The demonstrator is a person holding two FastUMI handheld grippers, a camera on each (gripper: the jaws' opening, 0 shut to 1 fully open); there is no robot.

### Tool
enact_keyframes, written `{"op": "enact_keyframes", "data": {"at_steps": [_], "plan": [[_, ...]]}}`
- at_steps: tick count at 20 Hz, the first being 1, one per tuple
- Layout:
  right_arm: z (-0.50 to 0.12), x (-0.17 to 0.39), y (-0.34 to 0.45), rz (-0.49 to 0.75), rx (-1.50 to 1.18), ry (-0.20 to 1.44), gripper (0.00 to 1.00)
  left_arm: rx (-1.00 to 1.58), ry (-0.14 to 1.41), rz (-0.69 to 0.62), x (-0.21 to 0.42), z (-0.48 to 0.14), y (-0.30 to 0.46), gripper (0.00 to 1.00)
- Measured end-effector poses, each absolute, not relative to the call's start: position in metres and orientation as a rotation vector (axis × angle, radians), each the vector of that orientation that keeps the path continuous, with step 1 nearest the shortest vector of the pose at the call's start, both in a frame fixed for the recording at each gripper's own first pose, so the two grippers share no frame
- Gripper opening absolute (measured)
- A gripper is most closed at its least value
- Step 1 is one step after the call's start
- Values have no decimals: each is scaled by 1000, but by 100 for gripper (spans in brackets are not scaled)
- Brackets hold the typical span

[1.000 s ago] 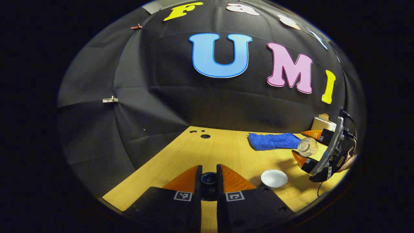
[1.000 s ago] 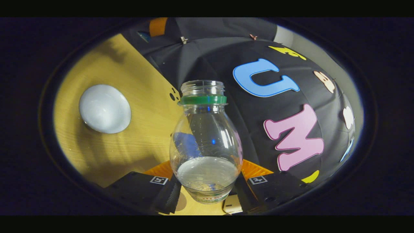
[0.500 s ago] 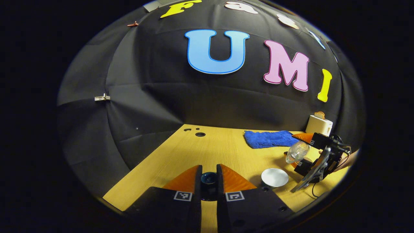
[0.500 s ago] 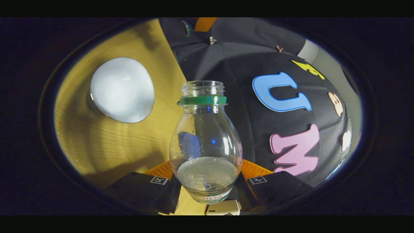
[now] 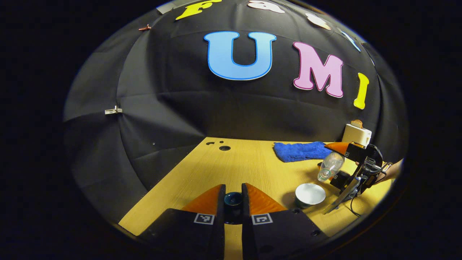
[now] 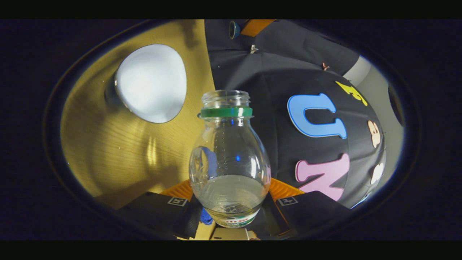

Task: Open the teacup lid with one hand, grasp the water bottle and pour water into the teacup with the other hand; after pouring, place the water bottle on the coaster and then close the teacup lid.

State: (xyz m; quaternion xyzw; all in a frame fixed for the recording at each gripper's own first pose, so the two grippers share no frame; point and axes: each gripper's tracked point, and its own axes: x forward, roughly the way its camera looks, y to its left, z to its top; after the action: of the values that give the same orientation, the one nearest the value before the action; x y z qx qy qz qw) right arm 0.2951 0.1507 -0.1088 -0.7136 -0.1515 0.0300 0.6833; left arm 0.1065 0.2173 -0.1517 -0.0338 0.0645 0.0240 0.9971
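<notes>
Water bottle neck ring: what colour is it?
Green, on the clear water bottle; its neck ring is best seen in the right gripper view.

Both views — shared teacup

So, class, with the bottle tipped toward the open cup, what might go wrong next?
1. The clear plastic water bottle in the right gripper has its mouth beside the white-lined teacup, not clearly over it, so water may hit the wooden table.
2. The left gripper pinches only the dark teacup lid's knob, which might slip.

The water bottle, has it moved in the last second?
Yes. In the left gripper view the water bottle has tipped mouth-down and dropped toward the teacup, away from the blue cloth.
</notes>
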Motion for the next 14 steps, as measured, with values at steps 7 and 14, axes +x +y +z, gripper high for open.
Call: {"op": "enact_keyframes", "data": {"at_steps": [7,14], "plan": [[-109,296,171,122,-1682,-416,75,-59,126,54,105,-148,221,23],[-112,300,174,121,-1741,-446,74,-71,130,58,102,-152,224,23]]}}
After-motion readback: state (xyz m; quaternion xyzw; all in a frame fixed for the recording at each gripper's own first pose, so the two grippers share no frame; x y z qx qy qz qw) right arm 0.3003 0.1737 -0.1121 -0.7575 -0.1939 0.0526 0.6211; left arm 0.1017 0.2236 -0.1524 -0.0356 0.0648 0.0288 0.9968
